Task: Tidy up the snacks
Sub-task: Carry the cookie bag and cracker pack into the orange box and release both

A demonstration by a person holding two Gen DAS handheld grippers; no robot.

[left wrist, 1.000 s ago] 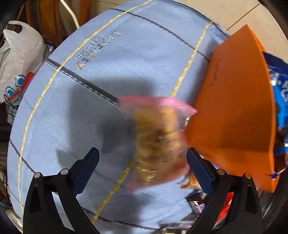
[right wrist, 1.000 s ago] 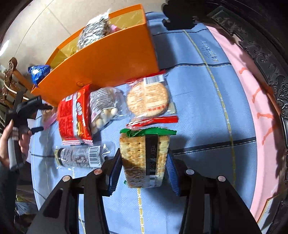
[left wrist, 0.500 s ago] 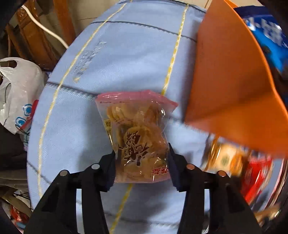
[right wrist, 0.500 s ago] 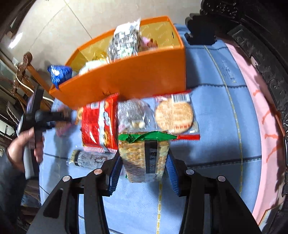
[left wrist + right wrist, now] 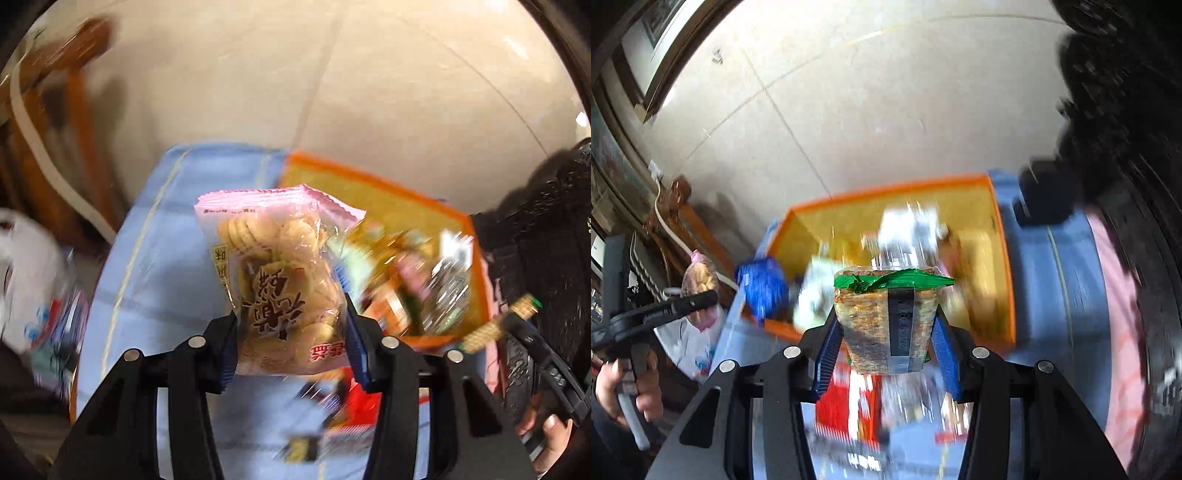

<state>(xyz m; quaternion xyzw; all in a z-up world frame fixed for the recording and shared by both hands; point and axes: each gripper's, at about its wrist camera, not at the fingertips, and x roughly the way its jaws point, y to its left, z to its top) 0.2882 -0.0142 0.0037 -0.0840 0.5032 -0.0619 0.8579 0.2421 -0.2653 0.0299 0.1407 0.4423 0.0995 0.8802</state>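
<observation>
My left gripper (image 5: 291, 343) is shut on a pink-edged clear bag of round biscuits (image 5: 280, 273), held up above the blue tablecloth (image 5: 155, 266). My right gripper (image 5: 886, 350) is shut on a green-topped pack of crackers (image 5: 886, 317), lifted in front of the orange box (image 5: 1001, 258). The orange box (image 5: 384, 195) holds several snack packs, among them a blue bag (image 5: 762, 284) and a silvery pack (image 5: 908, 229). Each view shows the other gripper at its edge: the right gripper (image 5: 517, 325) with the crackers, the left gripper (image 5: 701, 297) with the biscuit bag (image 5: 700, 277).
A red snack pack (image 5: 846, 402) and other blurred packs lie on the cloth below the grippers. A white plastic bag (image 5: 26, 266) and wooden chair (image 5: 70, 110) stand left of the table. A dark carved chair (image 5: 1108, 110) is at the right. Tiled floor lies beyond the box.
The left gripper closed on the biscuit bag and lifted it off the cloth. The right gripper rose with the cracker pack. Both now stand higher and look over the orange box.
</observation>
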